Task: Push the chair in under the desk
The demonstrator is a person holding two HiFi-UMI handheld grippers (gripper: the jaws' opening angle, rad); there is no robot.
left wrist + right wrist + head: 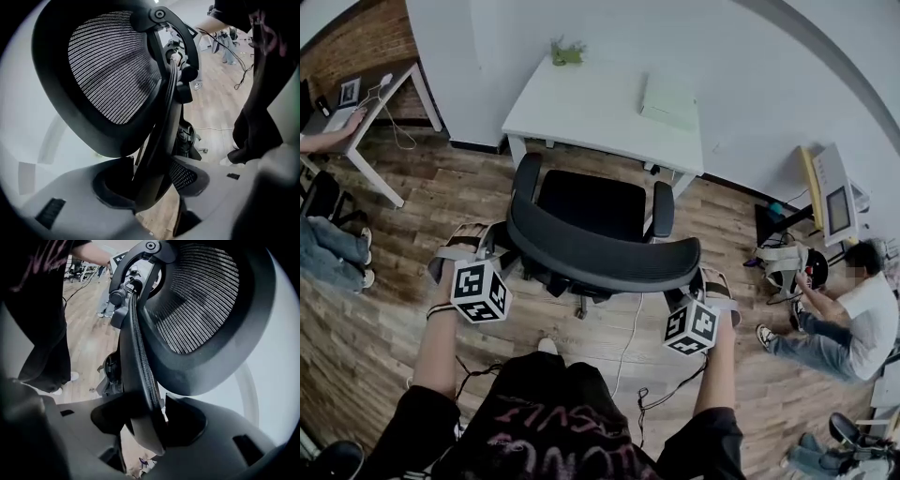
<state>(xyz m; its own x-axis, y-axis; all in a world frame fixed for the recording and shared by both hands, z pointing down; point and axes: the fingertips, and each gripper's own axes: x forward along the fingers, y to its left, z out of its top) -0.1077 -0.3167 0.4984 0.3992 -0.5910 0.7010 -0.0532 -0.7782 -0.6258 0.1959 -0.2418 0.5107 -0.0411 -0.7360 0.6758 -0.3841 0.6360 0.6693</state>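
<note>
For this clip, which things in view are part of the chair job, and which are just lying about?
Part of the job: chair, clamped at its backrest by left gripper and right gripper; white desk.
Lying about: plant and pale flat box on that desk; floor cable; person seated on the floor.

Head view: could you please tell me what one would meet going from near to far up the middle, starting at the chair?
Chair backrest → chair seat → white desk → wall.
</note>
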